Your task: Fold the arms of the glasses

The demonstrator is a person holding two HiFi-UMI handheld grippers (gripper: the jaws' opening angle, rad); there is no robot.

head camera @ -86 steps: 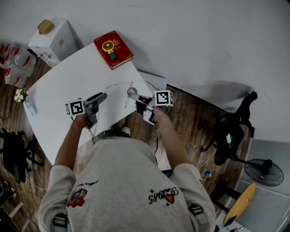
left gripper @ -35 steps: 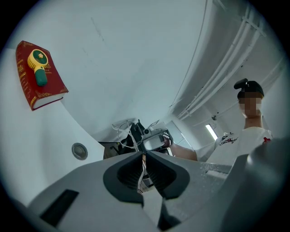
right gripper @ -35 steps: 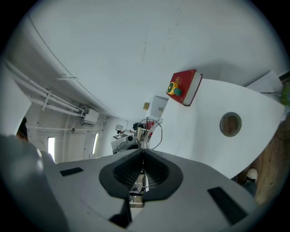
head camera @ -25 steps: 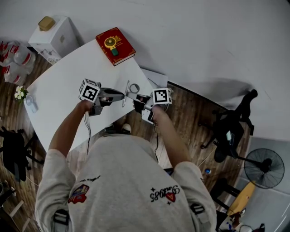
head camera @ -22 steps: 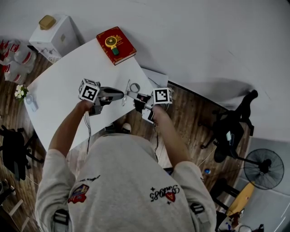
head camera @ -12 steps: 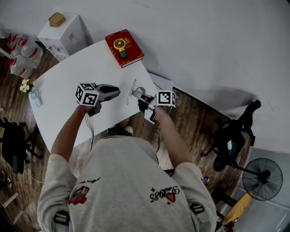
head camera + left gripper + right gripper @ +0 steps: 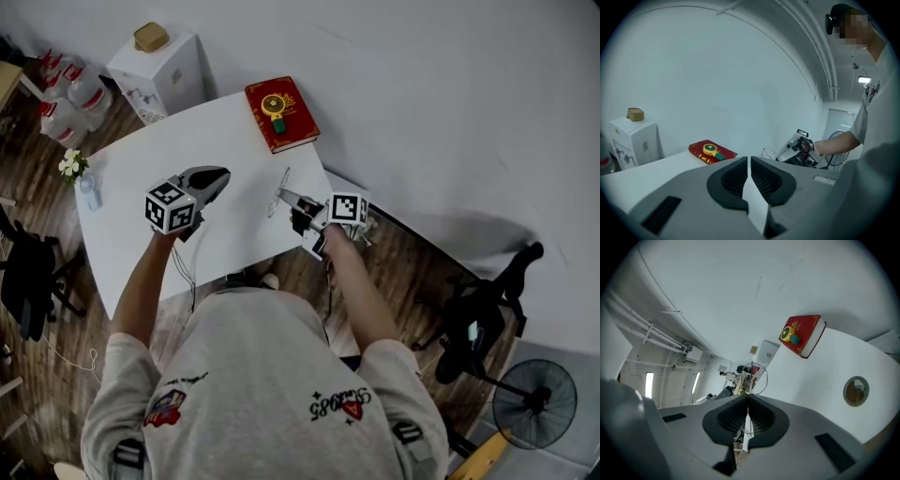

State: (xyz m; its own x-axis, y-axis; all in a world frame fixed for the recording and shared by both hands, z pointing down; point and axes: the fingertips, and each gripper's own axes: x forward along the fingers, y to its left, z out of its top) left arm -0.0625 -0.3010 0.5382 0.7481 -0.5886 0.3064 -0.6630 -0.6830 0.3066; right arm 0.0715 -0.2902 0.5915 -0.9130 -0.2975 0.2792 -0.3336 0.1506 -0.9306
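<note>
The thin wire glasses (image 7: 285, 178) stand on edge over the white table (image 7: 131, 178), and my right gripper (image 7: 285, 197) is shut on them. In the right gripper view their rim (image 7: 758, 377) sticks up past my right gripper (image 7: 748, 397). My left gripper (image 7: 222, 174) hovers to their left, apart from them, pointing toward the red book. In the left gripper view, my left gripper (image 7: 749, 161) is closing to a thin slit with nothing between the jaws, and the glasses (image 7: 770, 153) show beside the right gripper (image 7: 787, 154). How the arms are folded is too small to tell.
A red book (image 7: 282, 113) lies at the table's far corner. A white box (image 7: 157, 62) stands beyond the table, with bottles (image 7: 66, 89) on the floor. A small flower vase (image 7: 77, 172) sits at the left edge. A round hole (image 7: 856, 391) is in the tabletop.
My left gripper was touching the glasses; it has let go, rolled and drawn away to the left. The right gripper keeps hold of the glasses and has shifted slightly.
</note>
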